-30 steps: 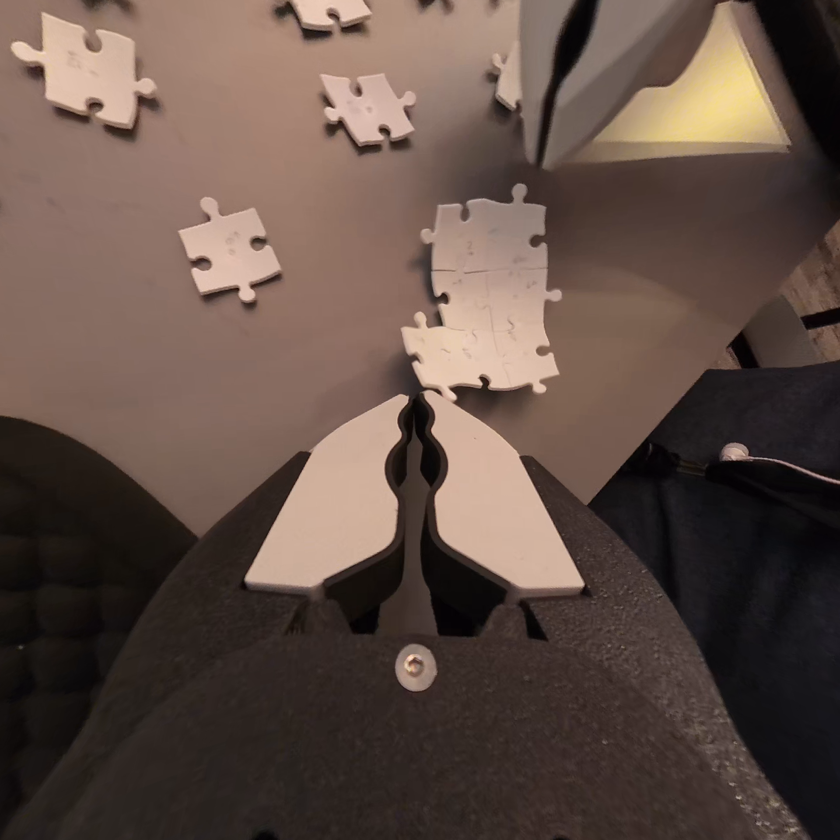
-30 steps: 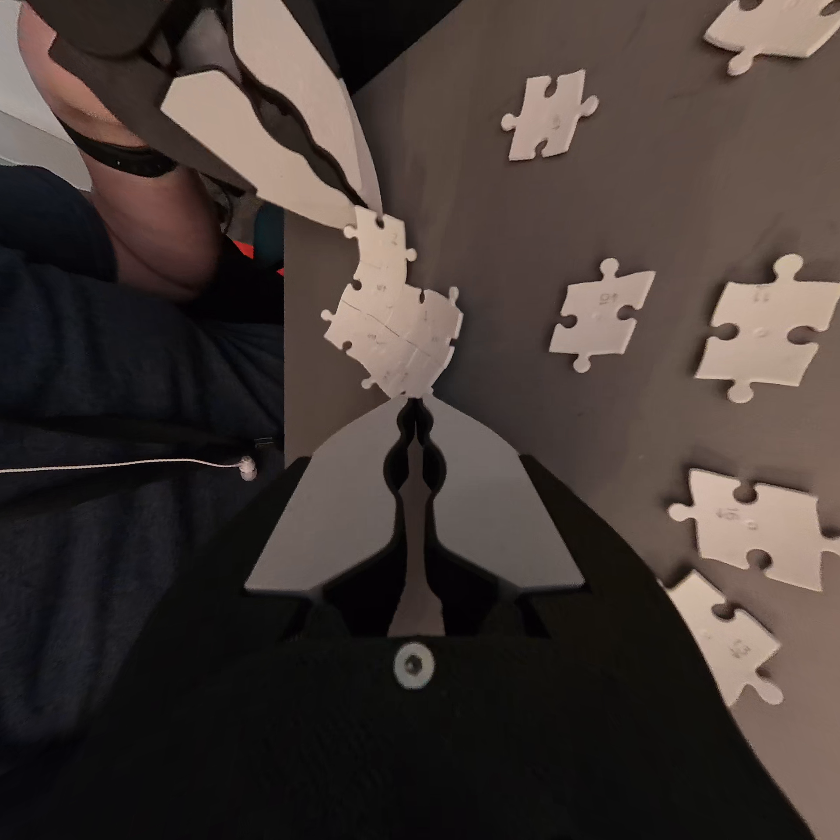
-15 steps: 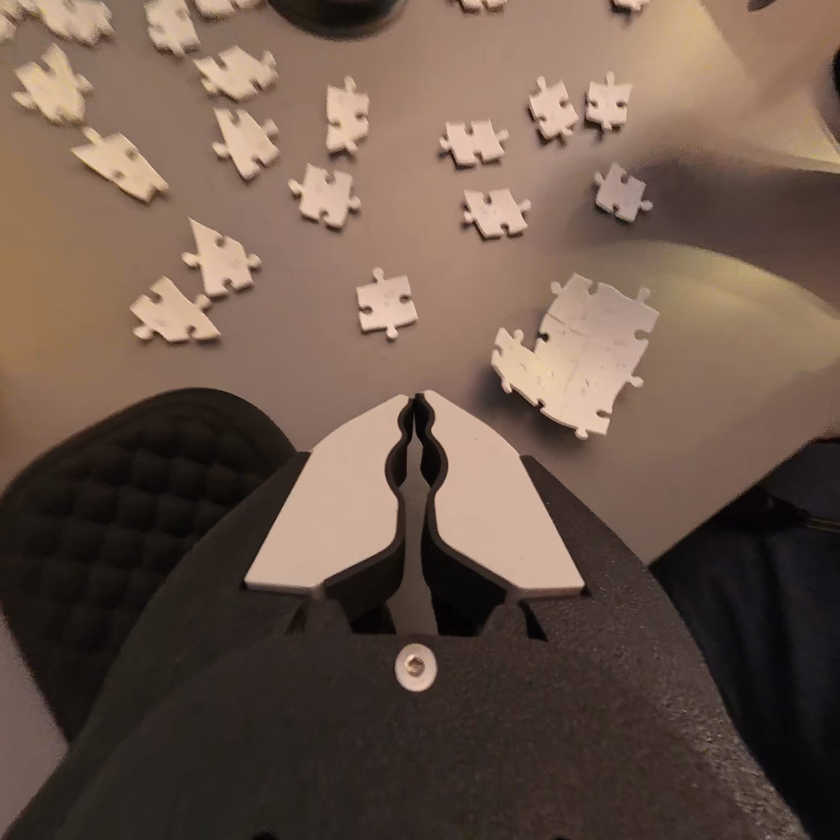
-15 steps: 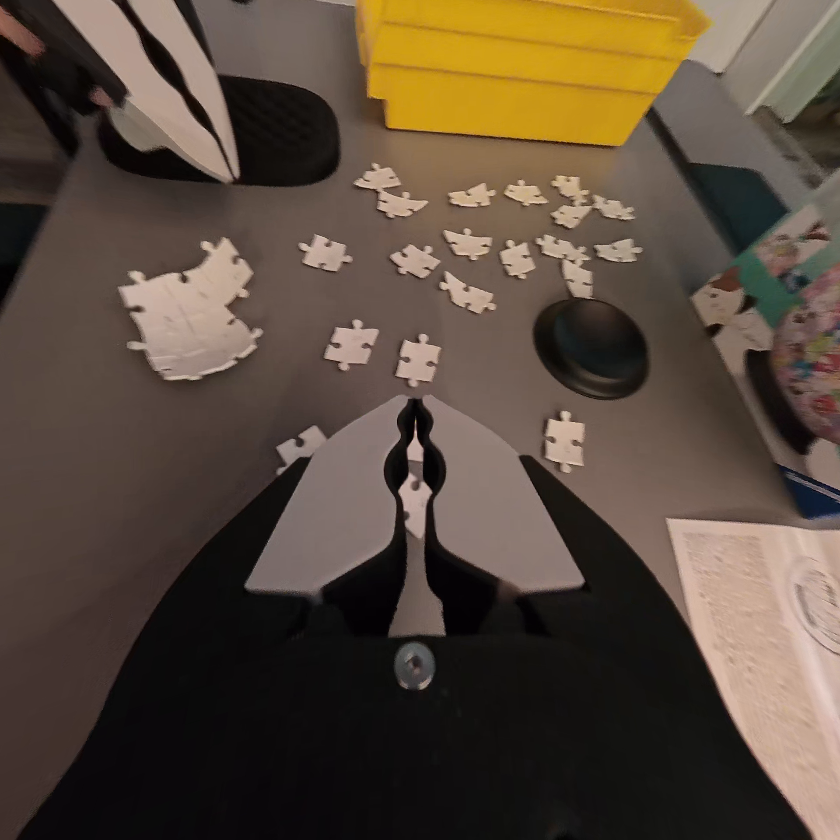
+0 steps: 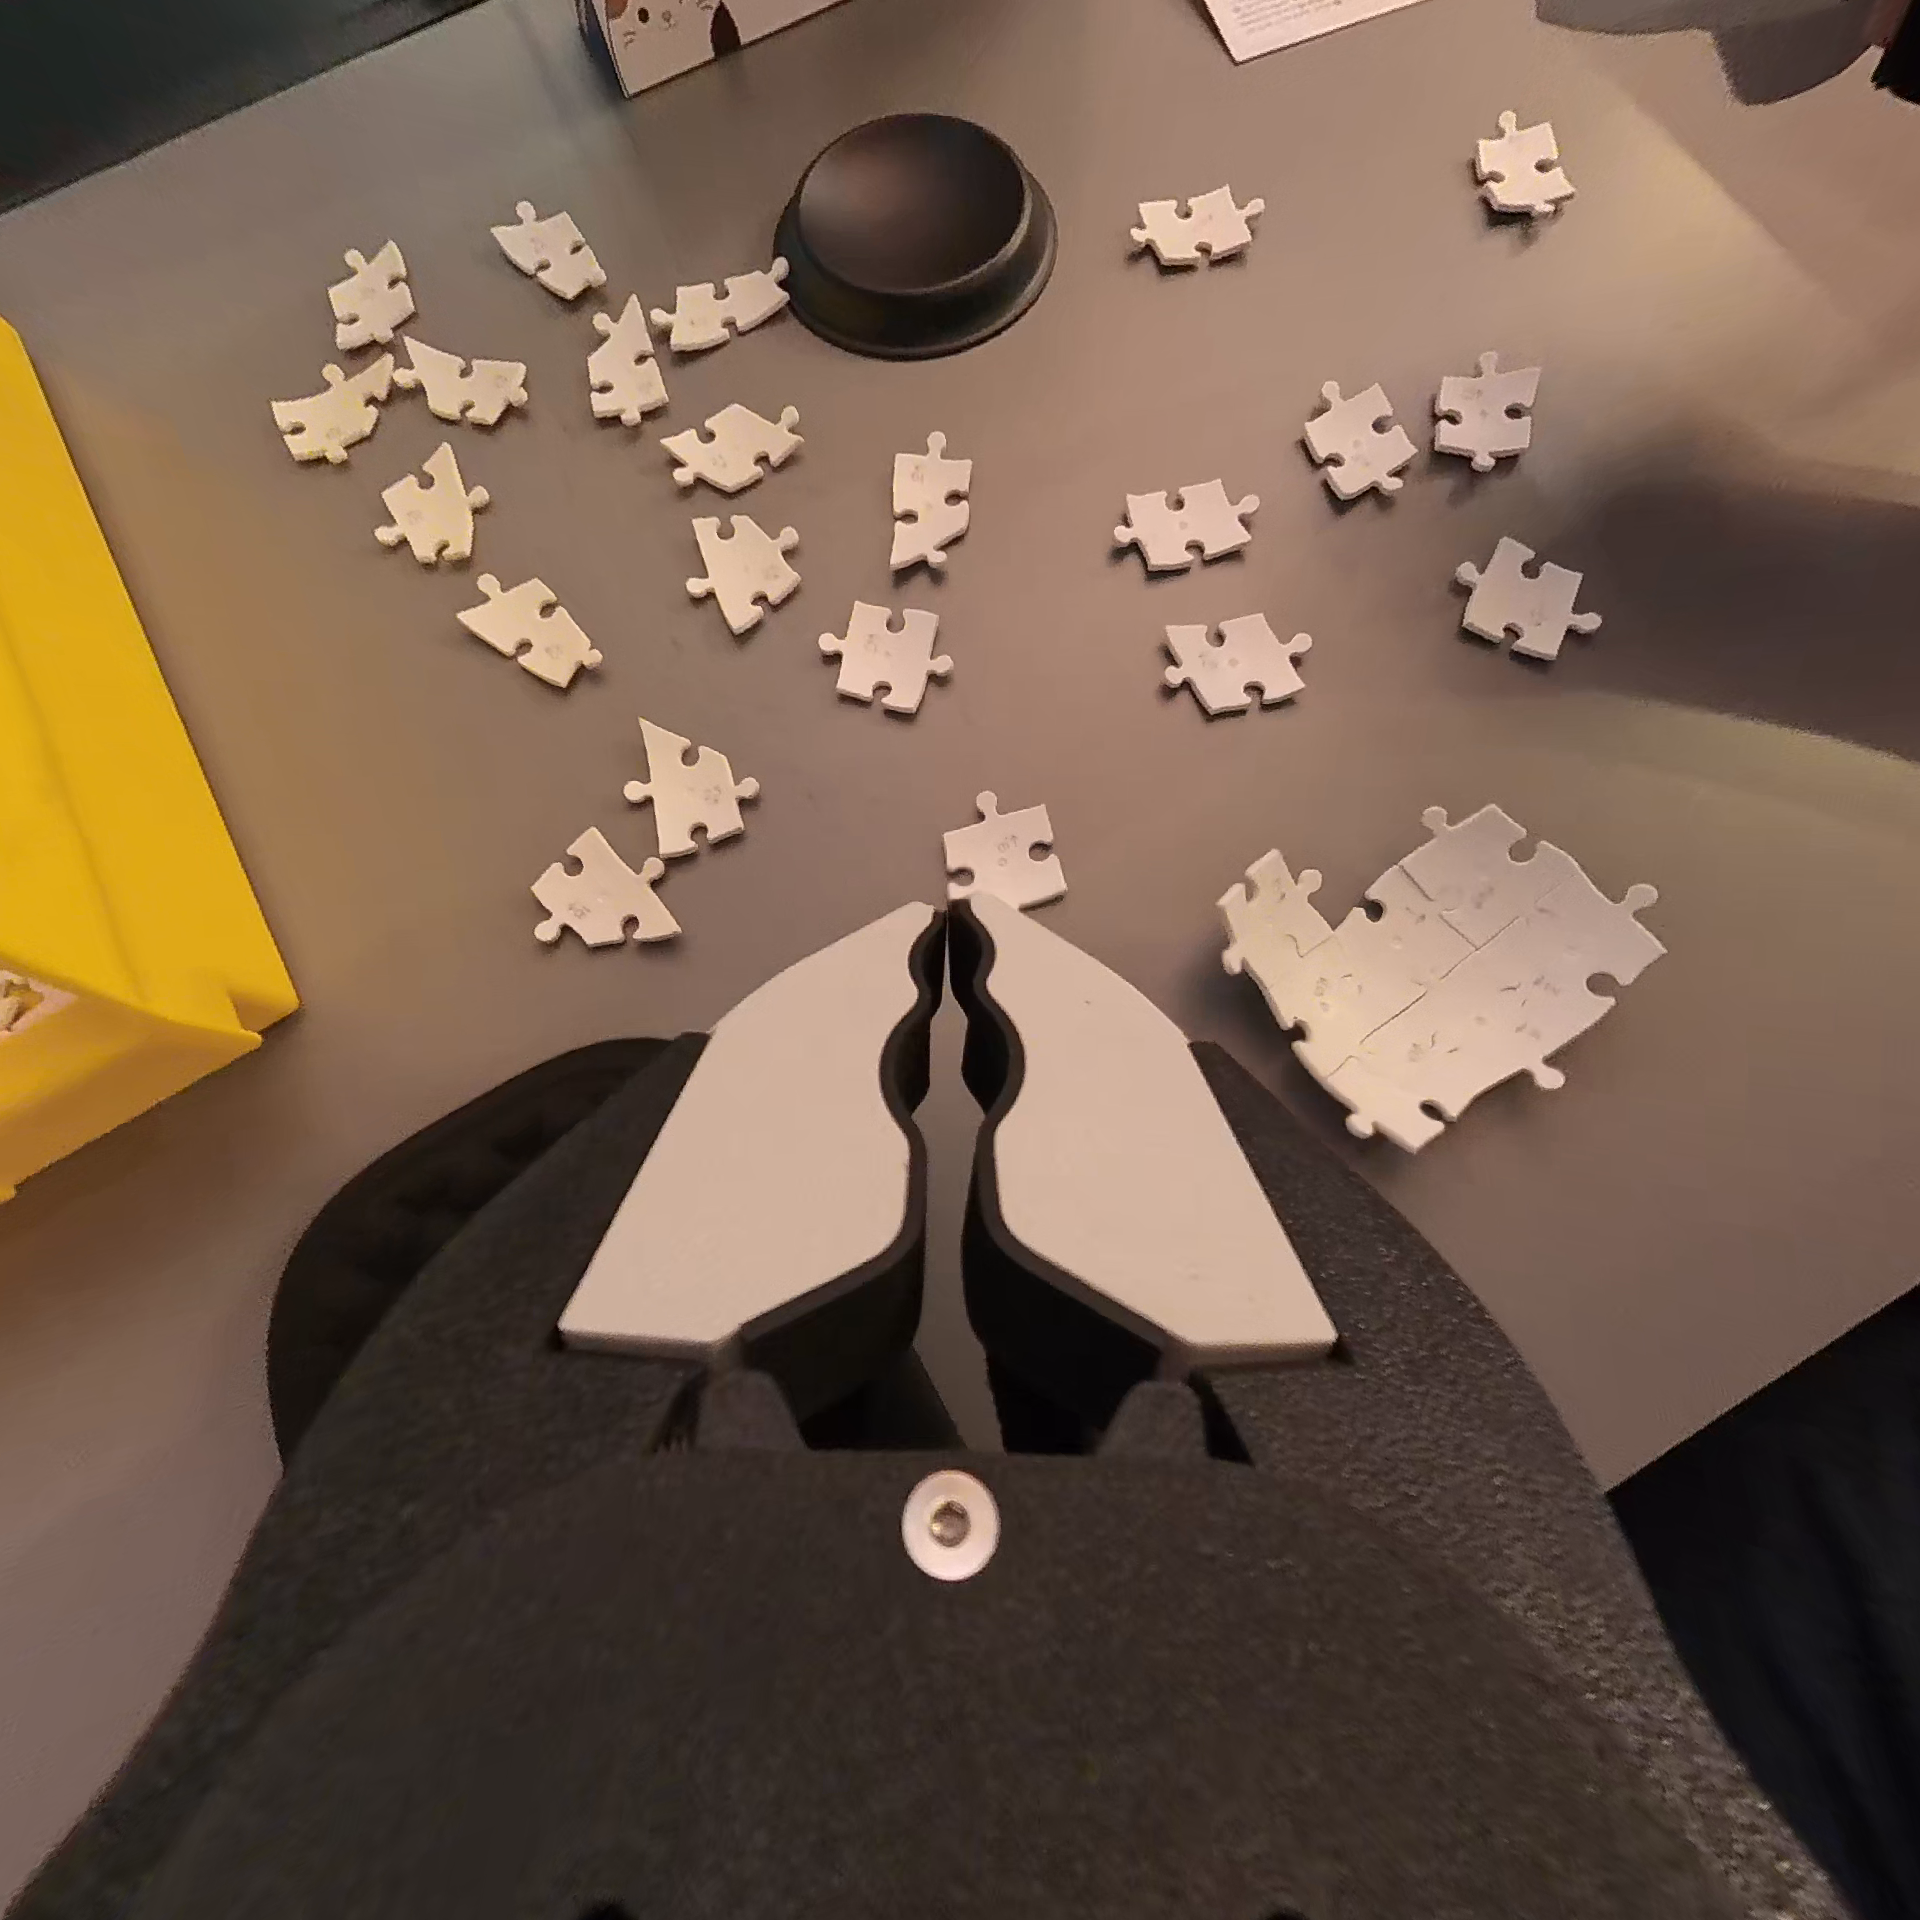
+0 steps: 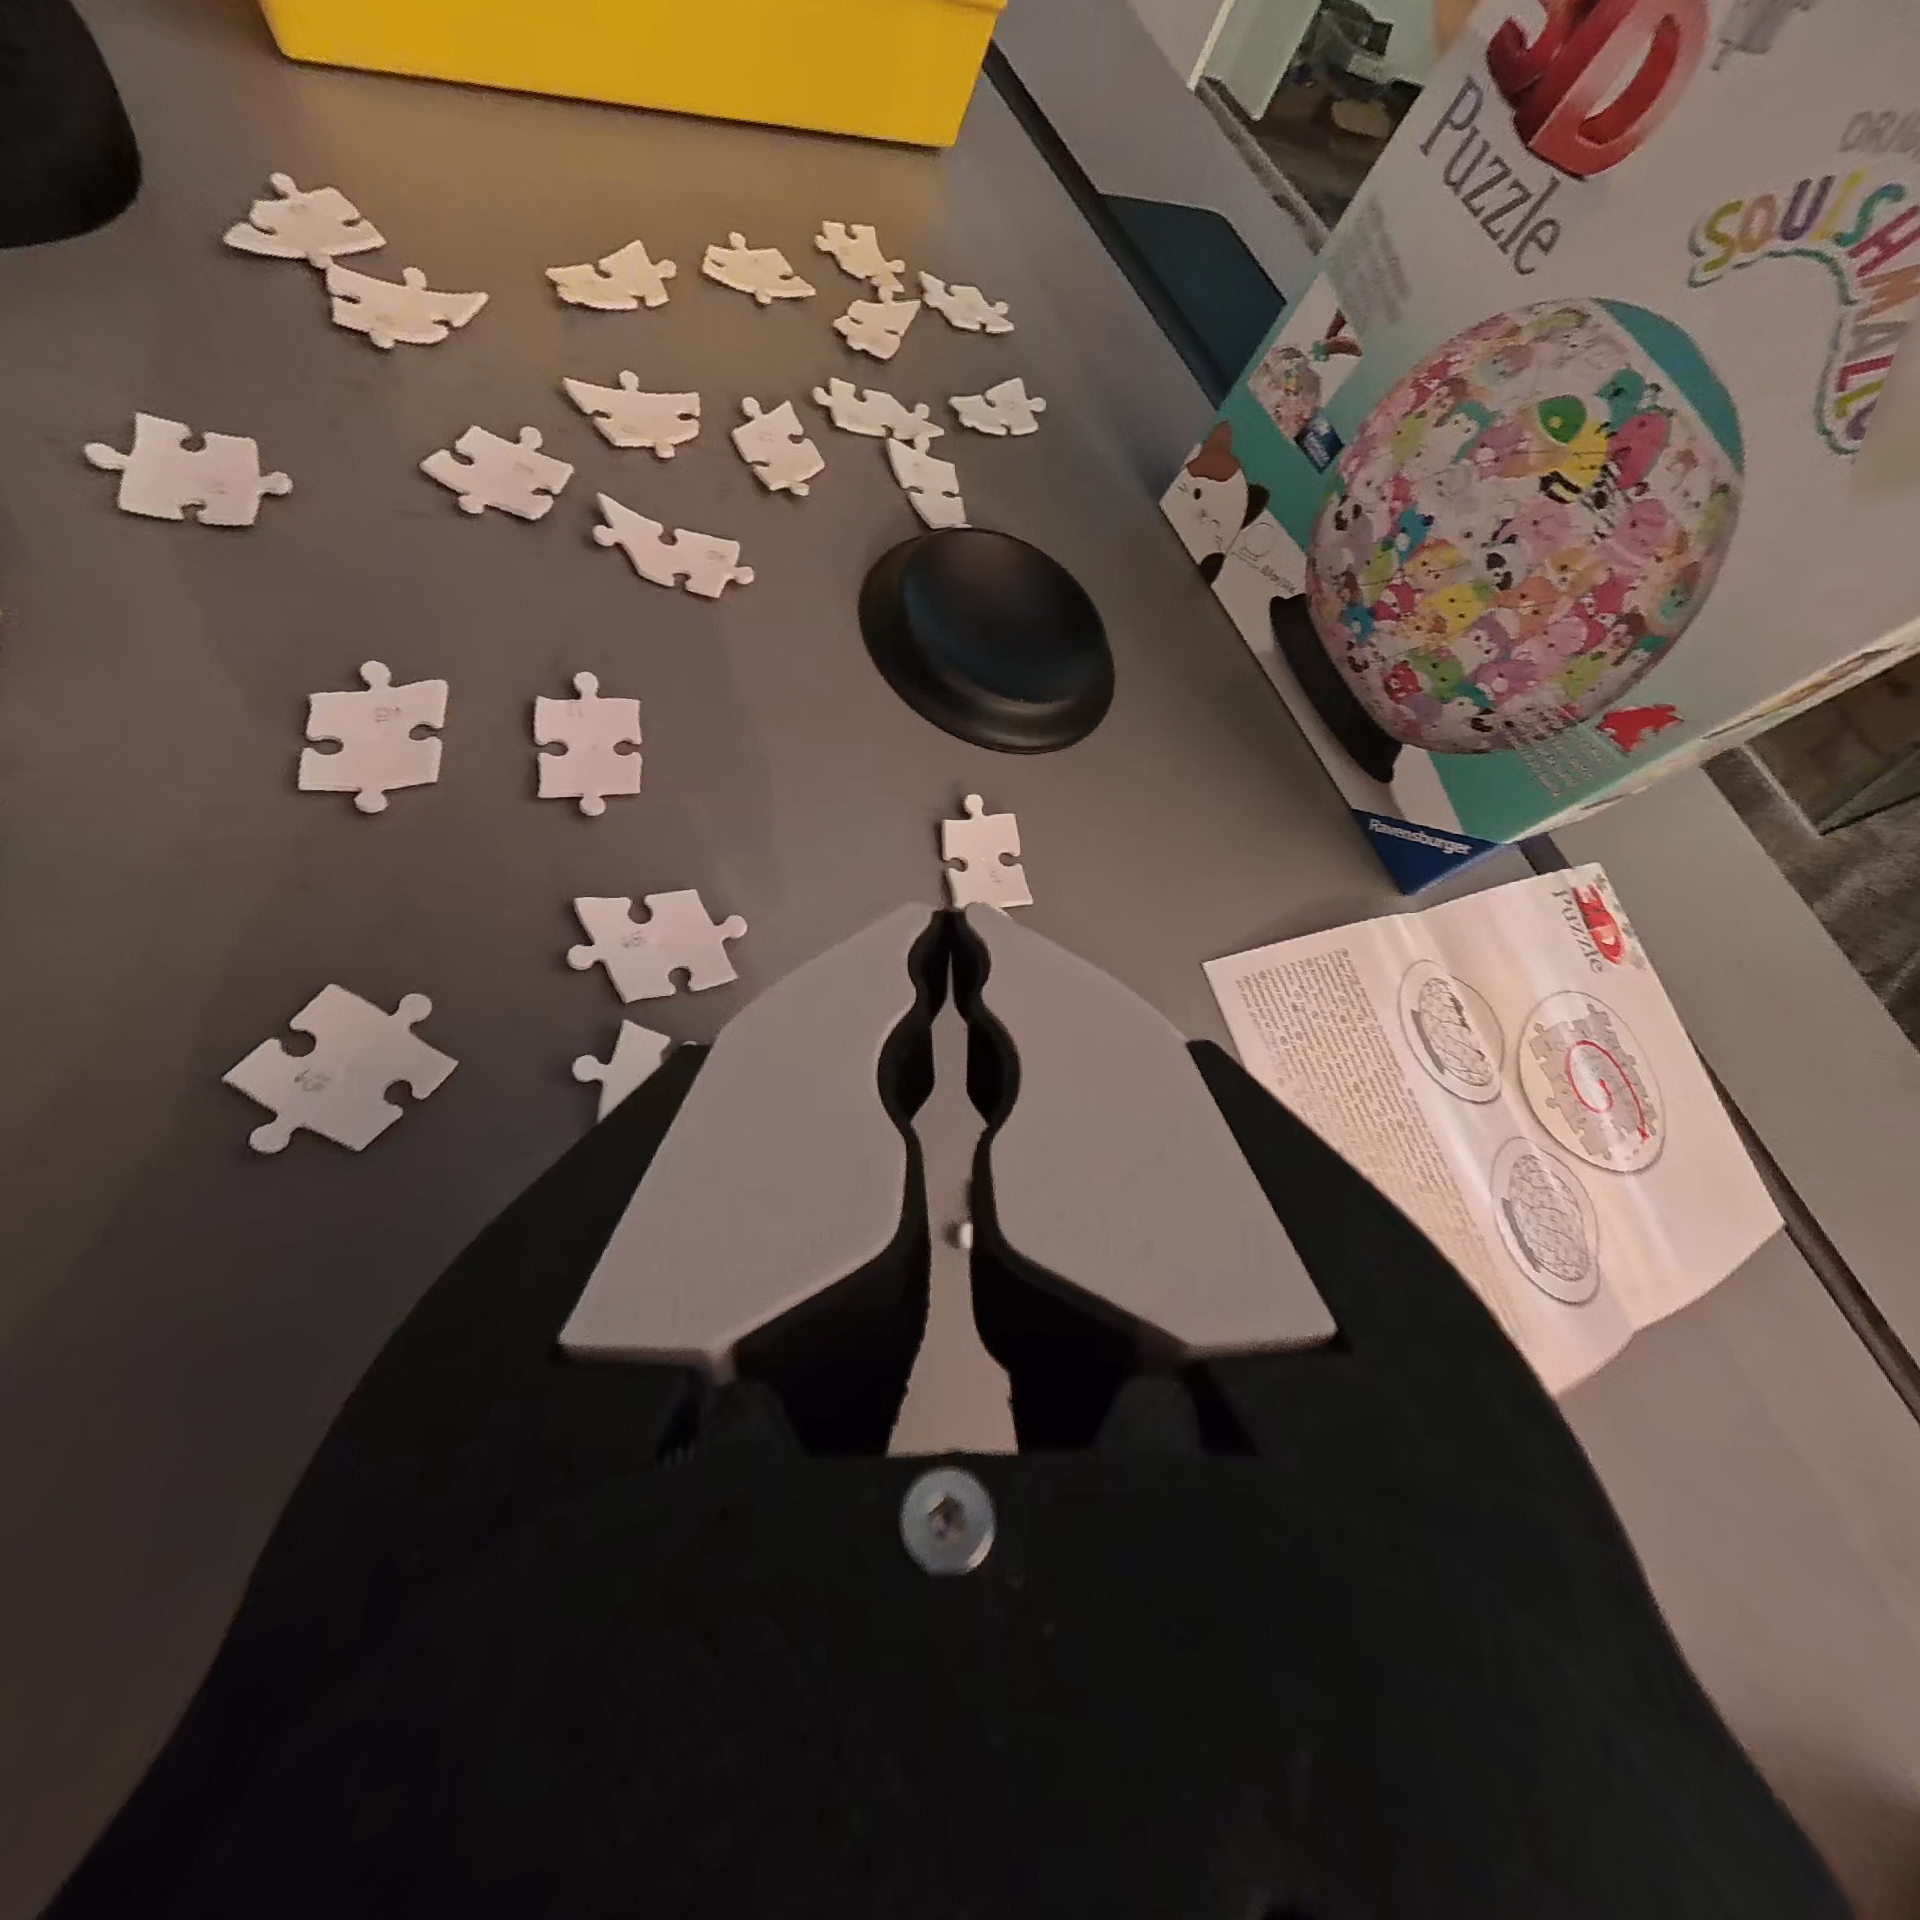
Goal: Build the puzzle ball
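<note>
Both of my grippers have let go of the joined section (image 5: 1439,982) and drawn back from it; a second ago they pinched it between them in the air, and it lies on the grey table (image 5: 312,790) now, curved, white side up, to the right of my left gripper (image 5: 951,906). That gripper's fingers are pressed together at the tips with nothing between them, hanging just short of a single loose piece (image 5: 1006,862). Beyond it, many loose pieces lie scattered face-down toward the round black stand (image 5: 916,244), with a yellow bin (image 5: 94,831) at the left edge. On the right gripper (image 6: 954,912) the fingers likewise meet at the tips, empty, just before another small piece (image 6: 985,860). Right of it lie the instruction sheet (image 6: 1496,1122) and the puzzle box (image 6: 1621,499).
</note>
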Available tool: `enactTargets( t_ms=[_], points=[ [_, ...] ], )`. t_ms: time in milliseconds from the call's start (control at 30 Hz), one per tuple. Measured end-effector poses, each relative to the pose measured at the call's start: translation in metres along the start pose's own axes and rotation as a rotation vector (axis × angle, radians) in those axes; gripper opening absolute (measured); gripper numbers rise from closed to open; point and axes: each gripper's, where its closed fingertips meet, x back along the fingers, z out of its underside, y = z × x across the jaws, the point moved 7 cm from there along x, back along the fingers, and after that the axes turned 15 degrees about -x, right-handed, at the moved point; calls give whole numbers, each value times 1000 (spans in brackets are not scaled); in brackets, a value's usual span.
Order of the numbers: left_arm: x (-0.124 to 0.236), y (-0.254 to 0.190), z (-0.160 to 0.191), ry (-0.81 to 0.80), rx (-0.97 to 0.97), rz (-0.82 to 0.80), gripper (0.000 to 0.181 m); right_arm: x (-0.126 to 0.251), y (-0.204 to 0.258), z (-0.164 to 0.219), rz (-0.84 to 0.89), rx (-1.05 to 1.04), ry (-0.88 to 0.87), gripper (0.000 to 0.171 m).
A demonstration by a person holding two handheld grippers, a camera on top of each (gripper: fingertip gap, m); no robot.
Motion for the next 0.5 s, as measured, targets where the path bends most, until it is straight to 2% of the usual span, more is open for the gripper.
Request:
enactTargets(
  t_ms=[233, 500],
  points=[
    [-2, -2, -10, -1, -14, -8, 0, 11, -11, -6, 136, -6, -47, 1],
    [-2, -8, -20, 6, -37, -20, 0, 34, -48, -5, 328, -139, -138, 1]
  ],
)
